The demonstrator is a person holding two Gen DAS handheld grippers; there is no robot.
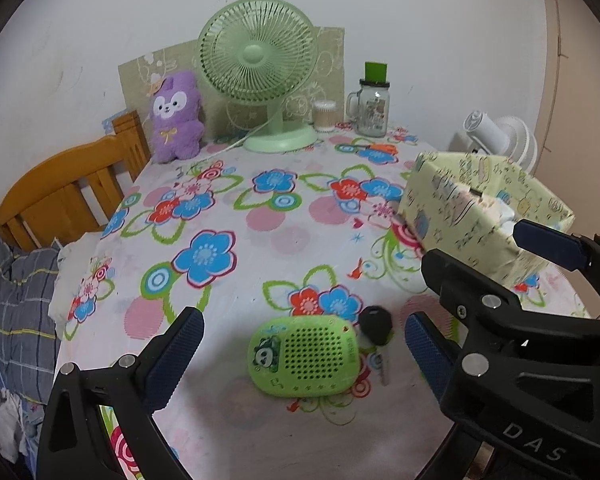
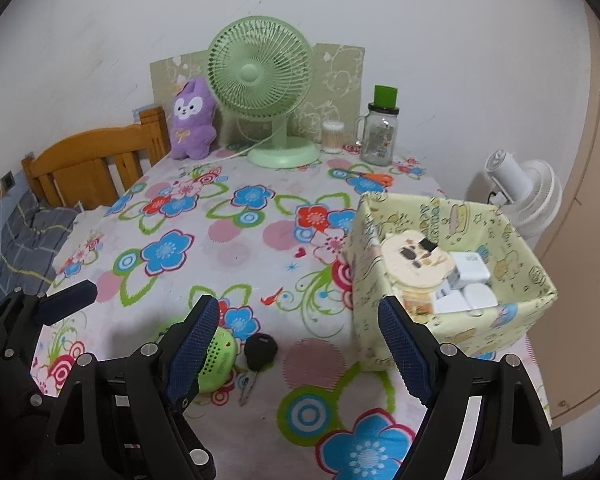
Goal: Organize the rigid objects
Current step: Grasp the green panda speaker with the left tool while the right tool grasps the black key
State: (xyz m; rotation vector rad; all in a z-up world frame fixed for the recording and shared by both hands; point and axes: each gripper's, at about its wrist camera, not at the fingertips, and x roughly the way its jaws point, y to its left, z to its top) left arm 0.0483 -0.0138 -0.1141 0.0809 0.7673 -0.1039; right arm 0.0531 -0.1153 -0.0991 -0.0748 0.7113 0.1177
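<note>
The flat oval green plastic speaker with a panda print and a perforated grille [image 1: 303, 354] lies on the flowered tablecloth [image 1: 220, 216], and just beside its right end, touching or nearly so, lies a key with a round black plastic head [image 1: 375, 326]. To the right of the speaker and further back stands the open pale-yellow box wrapped in cartoon-print paper [image 2: 452, 260], already holding a round cartoon-faced item and several white plastic blocks. The left gripper [image 1: 302, 354] hangs above the speaker with its blue-padded fingers spread wide to either side of it, touching nothing; the right gripper [image 2: 300, 344] is also spread and empty, its left finger [image 2: 192, 350] in front of the speaker's end and the key showing in the gap. Judging by this, the speaker is the likely next pick: come down squarely so both pads meet its long edges, steer clear of the key so it isn't dragged along, and clamp firmly, since the smooth rounded shell could squirt out.
</note>
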